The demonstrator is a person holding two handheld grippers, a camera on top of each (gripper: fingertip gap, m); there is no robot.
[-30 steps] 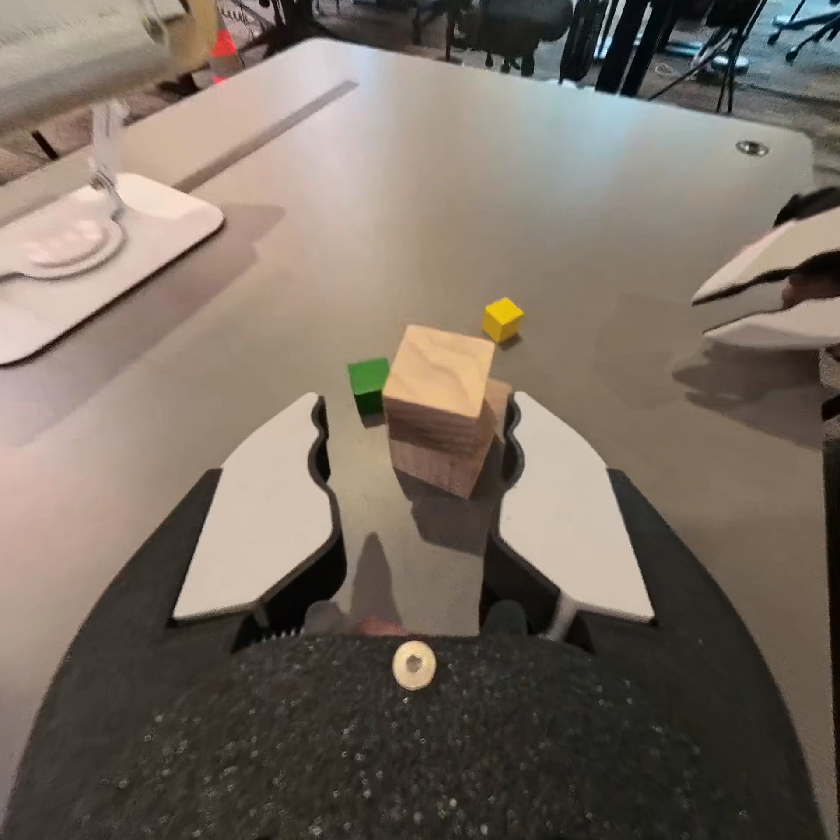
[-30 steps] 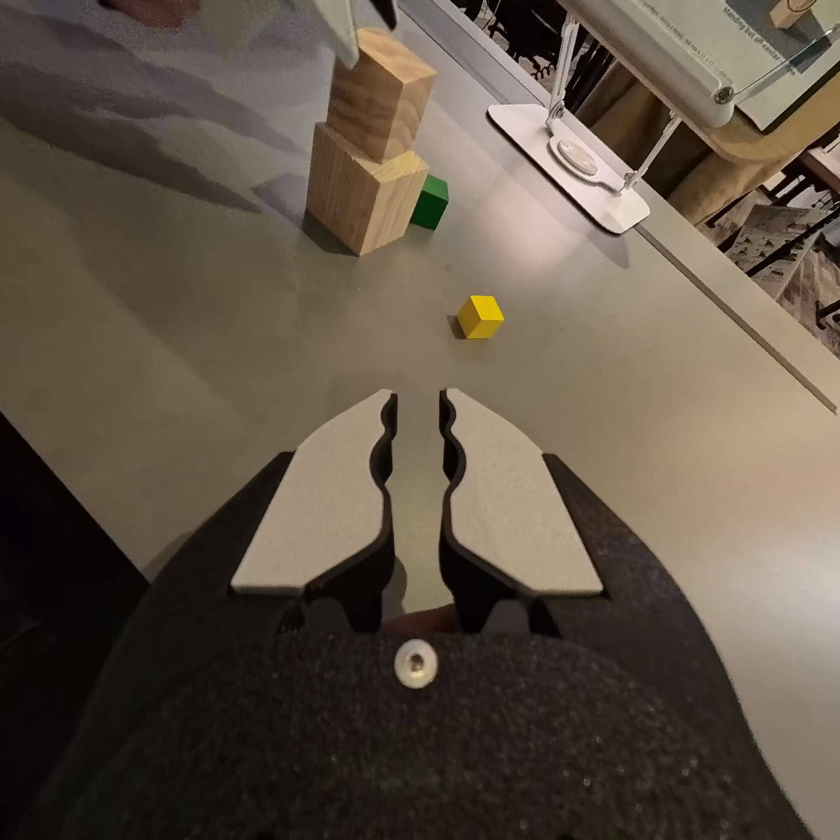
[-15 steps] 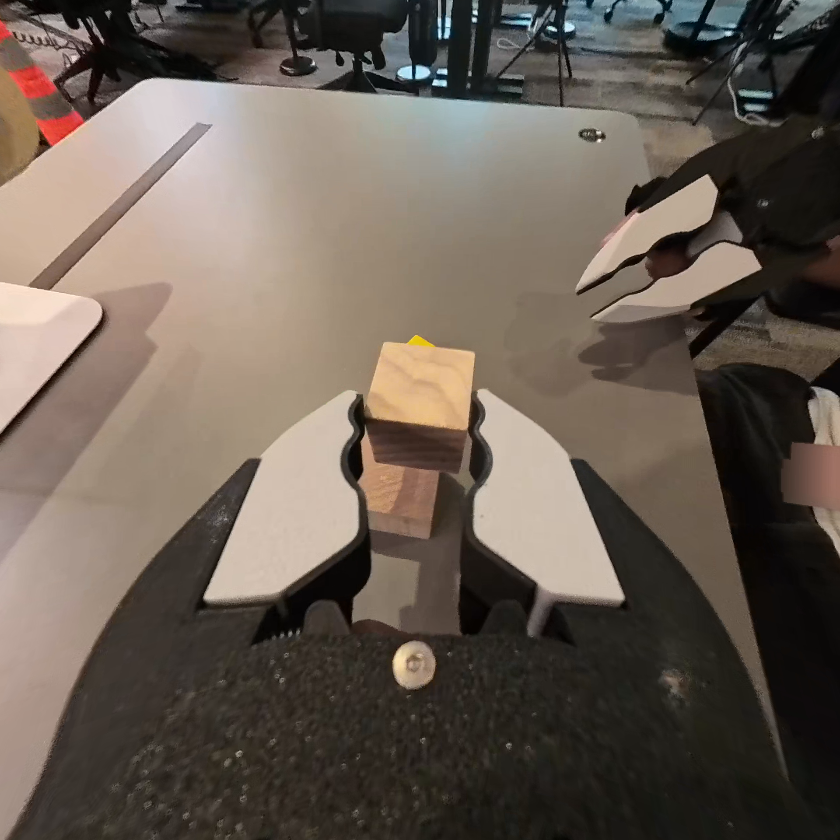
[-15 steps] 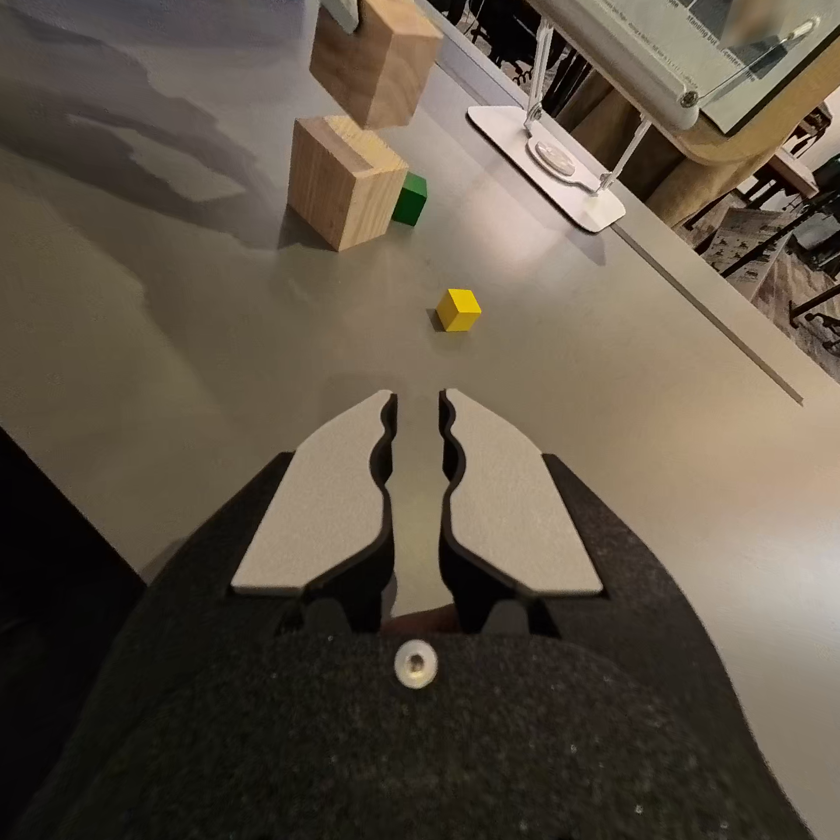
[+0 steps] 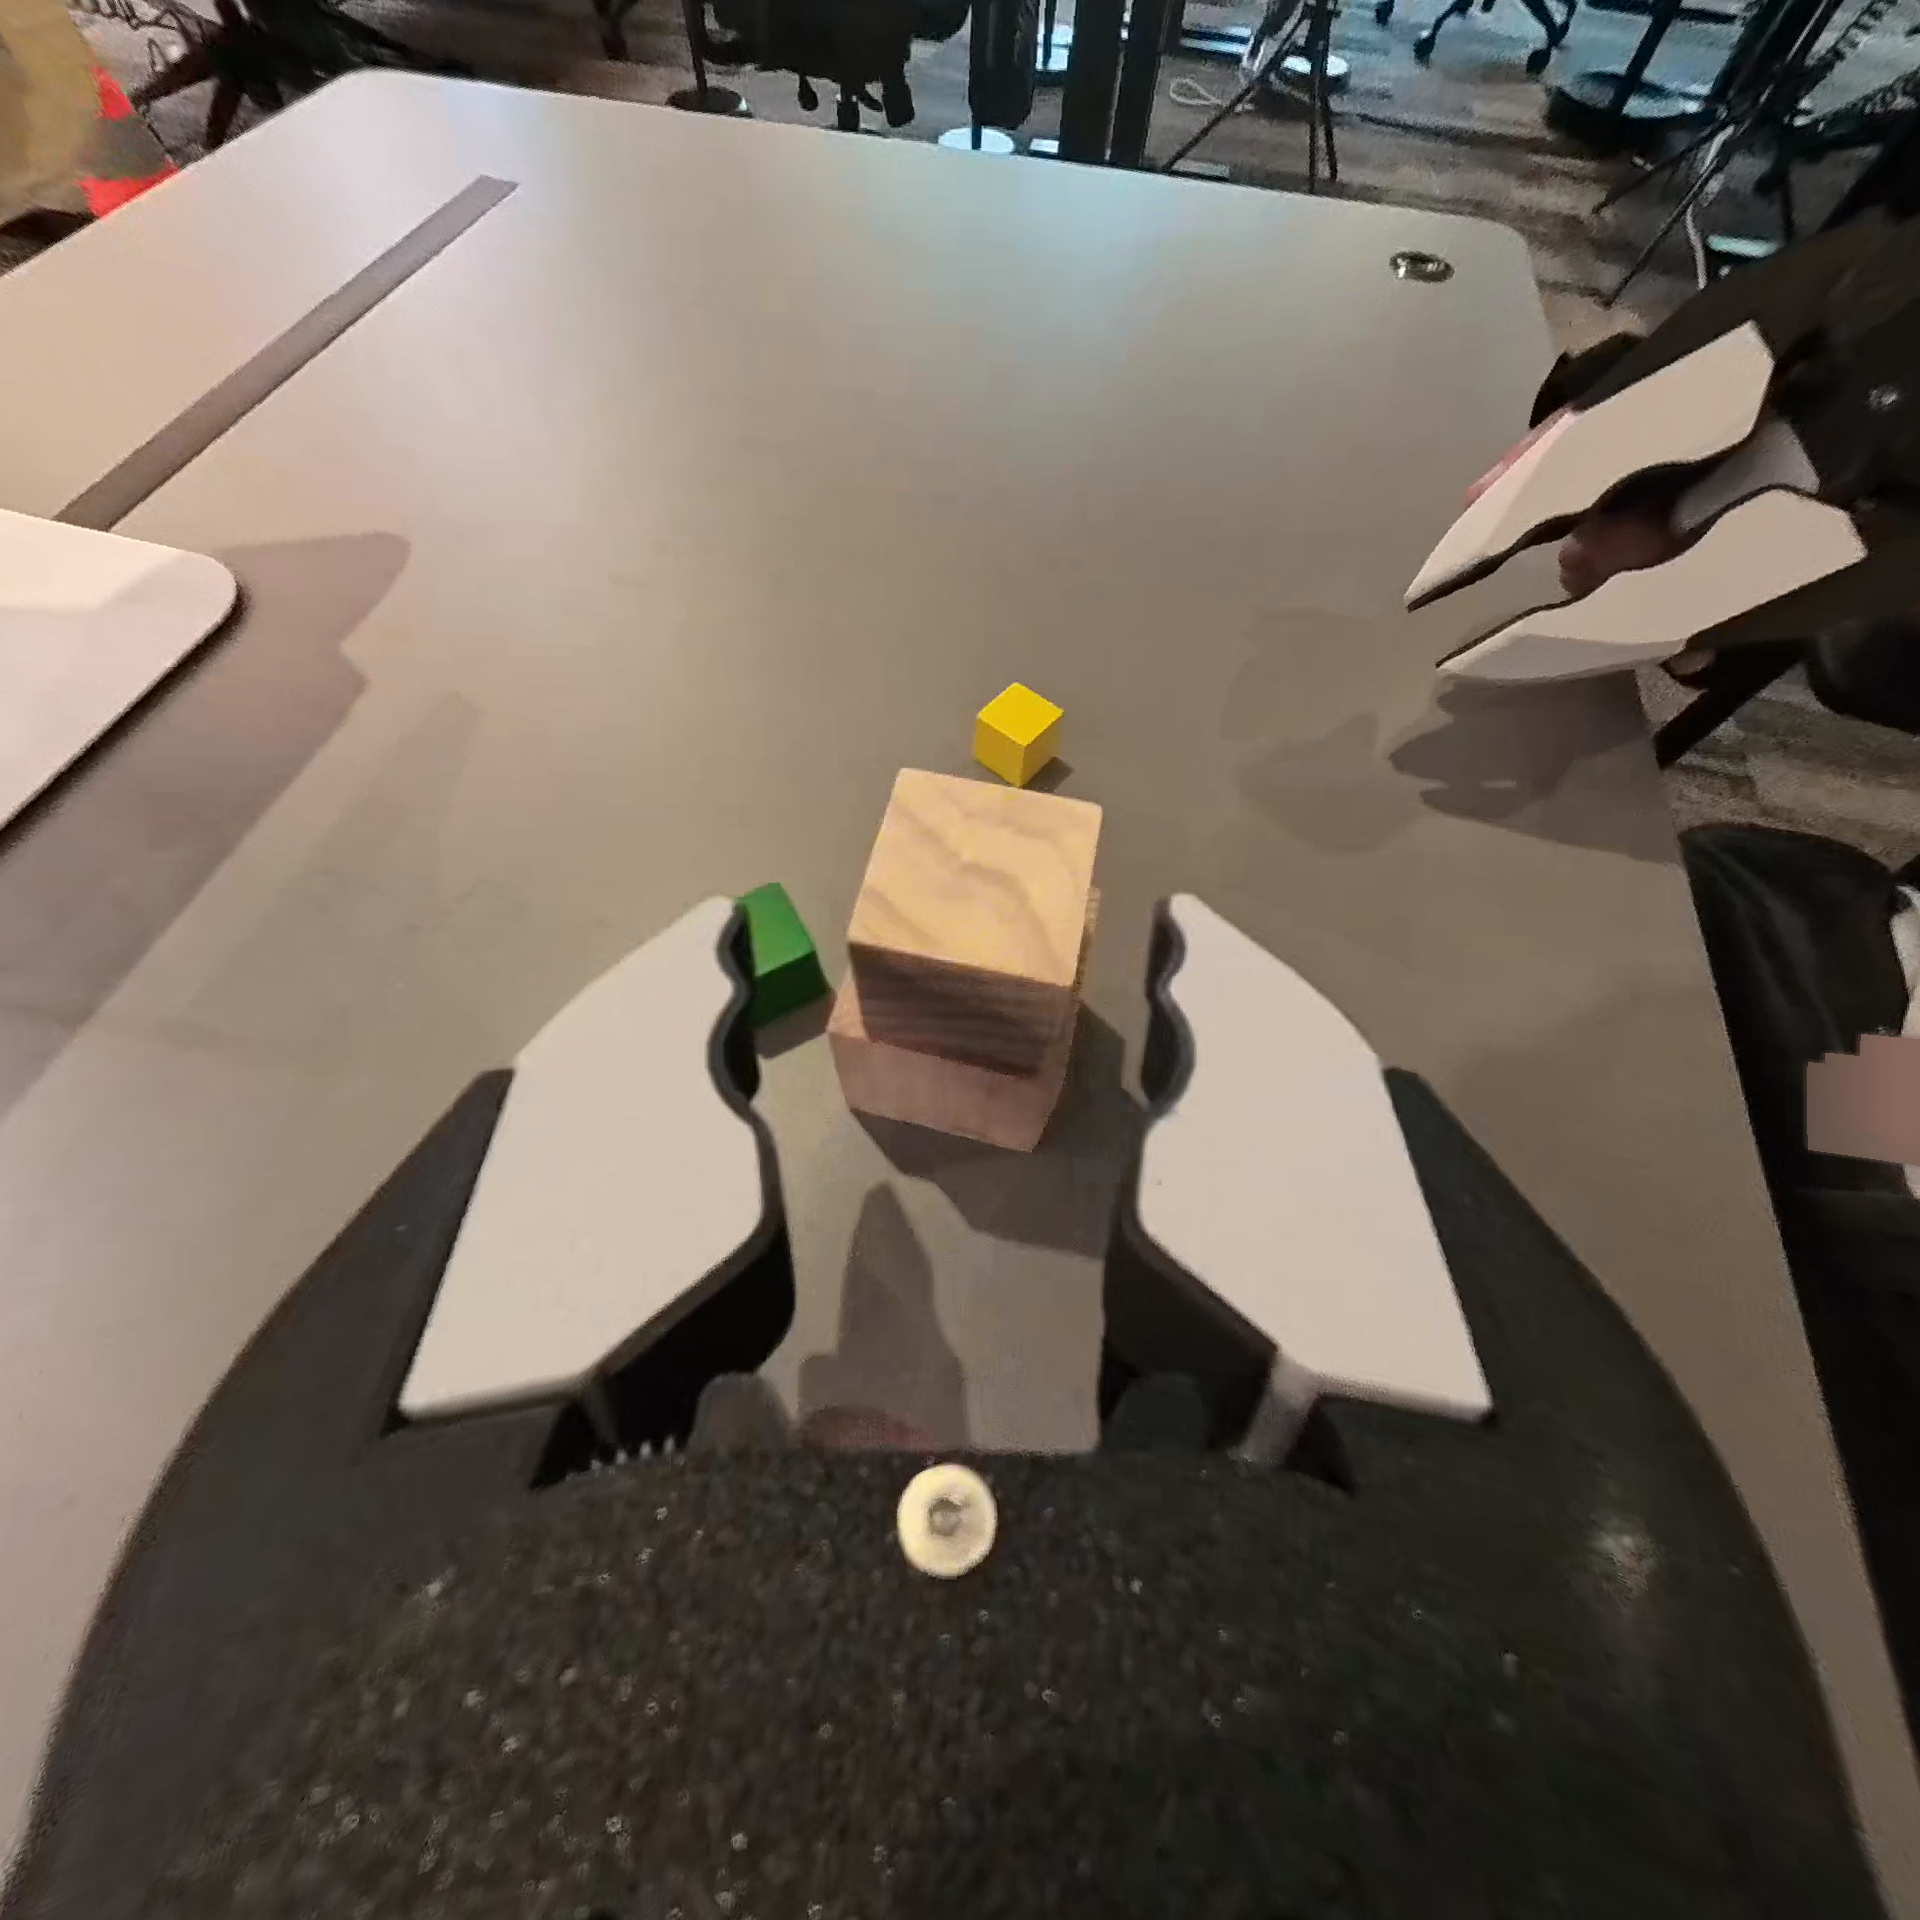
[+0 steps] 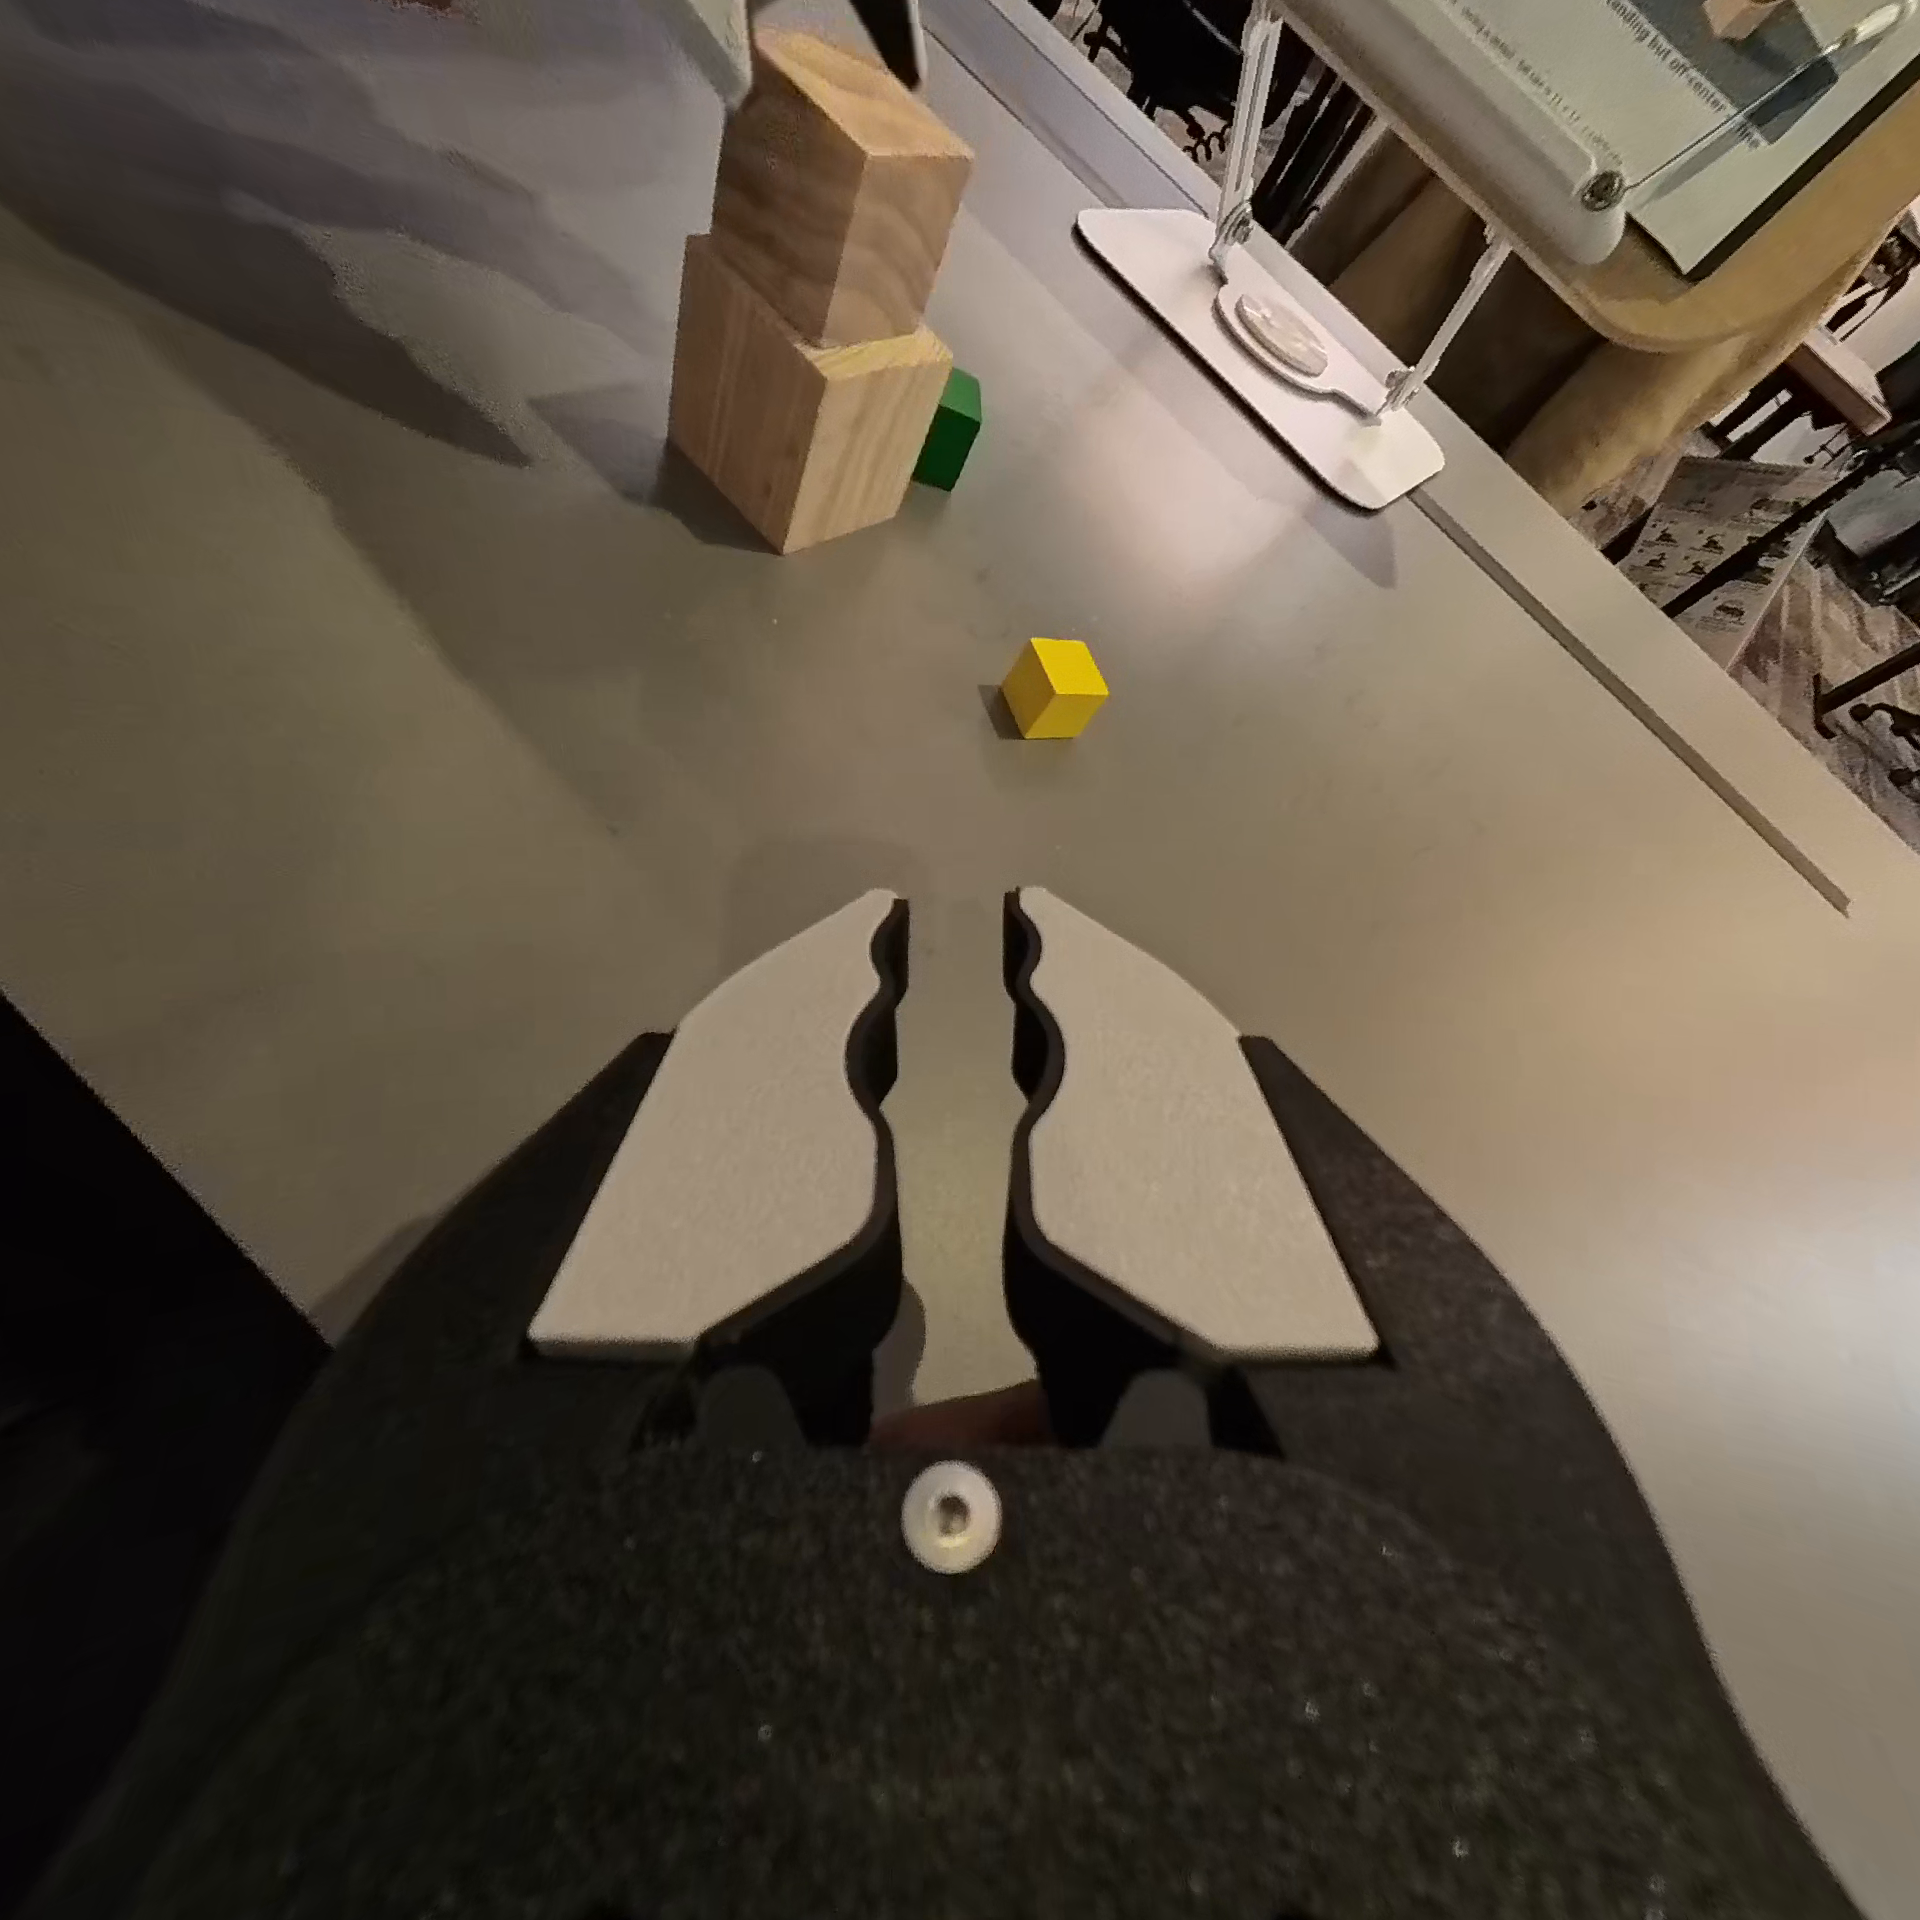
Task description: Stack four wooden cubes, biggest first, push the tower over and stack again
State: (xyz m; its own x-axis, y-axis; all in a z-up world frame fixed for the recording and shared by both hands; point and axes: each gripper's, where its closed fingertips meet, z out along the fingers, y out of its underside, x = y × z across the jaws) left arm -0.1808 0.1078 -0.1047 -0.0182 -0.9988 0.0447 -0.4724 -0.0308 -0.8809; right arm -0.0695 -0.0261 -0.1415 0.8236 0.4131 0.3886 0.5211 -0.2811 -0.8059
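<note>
Wood with wavy grain makes up the two biggest blocks. The big block (image 6: 805, 436) sits on the grey table (image 6: 312, 727) in the upper left of the right wrist view. The middle block (image 6: 842, 197) rests on top of it, turned a little so the corners do not line up. Both have flat faces and sharp edges.

Two small painted blocks sit on the table too, smooth and shiny. The green block (image 5: 779, 961) is just beside the bottom of the stack. The yellow block (image 6: 1055, 688) sits alone near the middle of the right wrist view, apart from the stack. That makes four blocks: two stacked, two loose.

The left tongs (image 5: 951, 935) are spread wide on each side of the stack and do not touch it. Their fingers (image 5: 613, 1195) are flat, pale grey and wavy on the inner edge. The right tongs (image 6: 956, 914) have only a narrow gap and hold nothing.

A white stand (image 6: 1262, 343) with a flat base is in the upper right.
</note>
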